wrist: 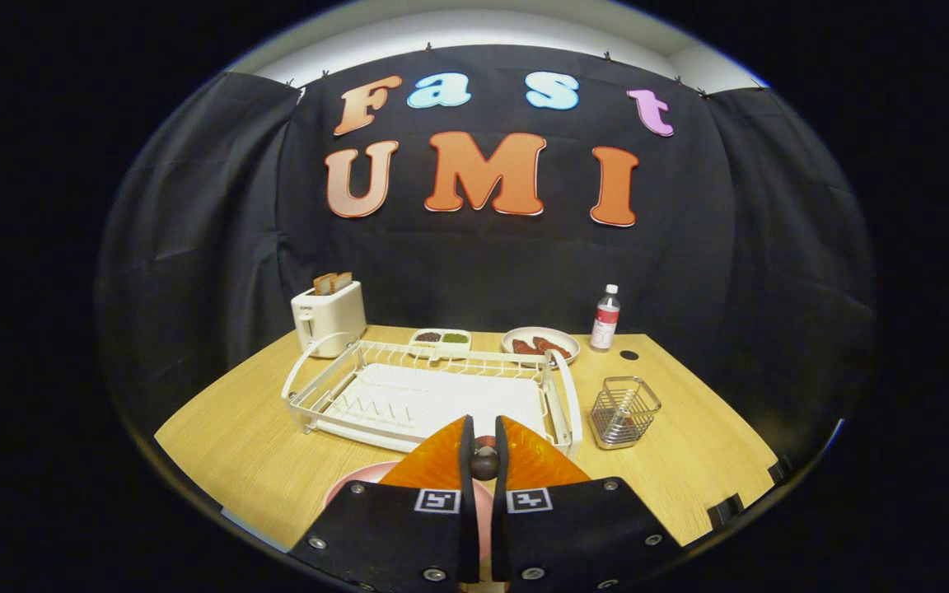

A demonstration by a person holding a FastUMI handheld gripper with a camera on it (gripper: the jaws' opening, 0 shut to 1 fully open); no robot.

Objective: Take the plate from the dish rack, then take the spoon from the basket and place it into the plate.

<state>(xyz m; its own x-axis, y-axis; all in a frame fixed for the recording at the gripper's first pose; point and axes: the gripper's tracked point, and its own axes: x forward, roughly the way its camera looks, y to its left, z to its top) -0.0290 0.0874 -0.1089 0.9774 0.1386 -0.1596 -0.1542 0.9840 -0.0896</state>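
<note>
**Spoon pinched above the pink plate**

Pinching the spoon (484, 461), the fingers (483, 449) stand nearly pressed together, with only the dark, rounded end of the spoon filling the narrow gap between their tips. How much of the spoon hangs below cannot be told, since the fingers hide the rest of it.

Under the fingers lies the pink plate (359, 480), flat on the wooden surface (260, 445) at its near edge; its rim shows to the left of the fingers and a strip of it shows in the slot between them. Whether the spoon touches the plate cannot be told.

Just beyond the fingertips sits the white dish rack (433, 391), a wire frame over a pale tray with looped handles at each end, and no dishes stand in its slots. To the right of the rack, a little apart from it, stands the wire basket (624, 412), a square open-mesh holder, upright.

Farther back, along the booth's black cloth wall, a cream toaster (329, 319) stands behind the rack's left end with two slices of bread sticking up from its slots. Behind the rack's middle is a small white two-part dish (440, 338) with dark and green contents, and next to that a round plate of reddish food (540, 343). A clear bottle (605, 318) with a red label and white cap stands upright at the far right, near a dark round hole in the surface.
</note>
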